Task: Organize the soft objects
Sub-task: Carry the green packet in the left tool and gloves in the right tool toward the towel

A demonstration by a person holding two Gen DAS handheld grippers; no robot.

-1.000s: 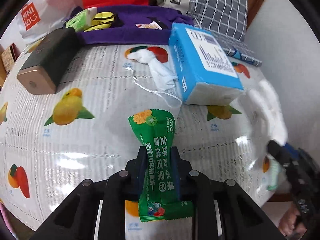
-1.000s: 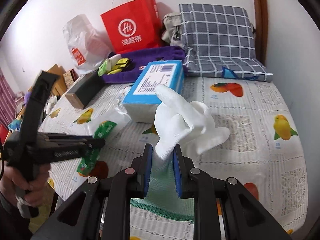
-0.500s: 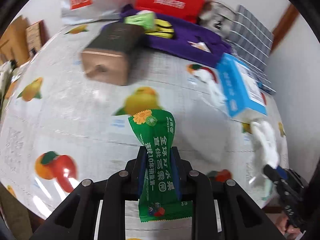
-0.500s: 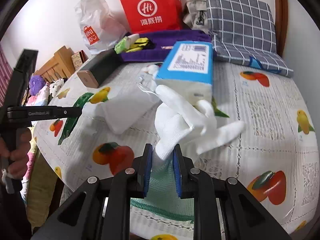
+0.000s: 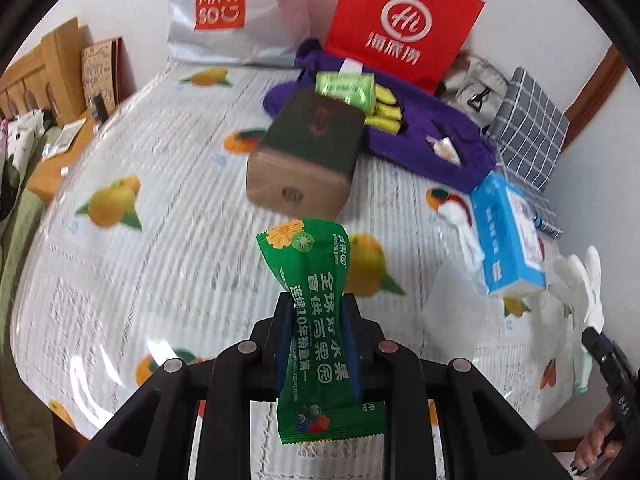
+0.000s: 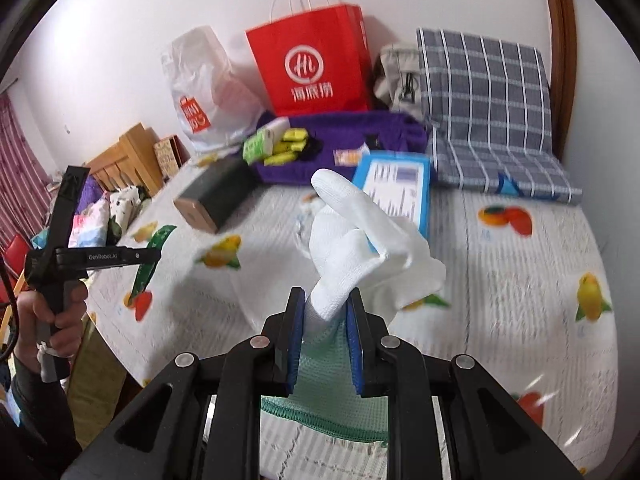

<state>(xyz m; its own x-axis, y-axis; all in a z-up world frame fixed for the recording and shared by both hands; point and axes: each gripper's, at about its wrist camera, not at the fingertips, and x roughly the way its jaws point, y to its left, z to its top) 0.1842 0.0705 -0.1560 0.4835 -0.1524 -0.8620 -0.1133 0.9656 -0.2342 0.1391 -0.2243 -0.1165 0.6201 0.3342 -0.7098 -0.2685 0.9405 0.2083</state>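
Pinching a green packet (image 5: pixel 318 320) in my left fingers (image 5: pixel 320 340), I hold it above the tabletop (image 5: pixel 160 240), a brown box (image 5: pixel 308 160) at twelve o'clock. My right fingers (image 6: pixel 326 336) clamp a white glove (image 6: pixel 360 248) by its cuff, blue box (image 6: pixel 396 188) beyond.

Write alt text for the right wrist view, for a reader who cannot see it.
The right gripper is shut on a white glove, held above a table with a fruit-print cover. Behind it lie a blue box, a dark box and a red bag; the left gripper holds a green packet.
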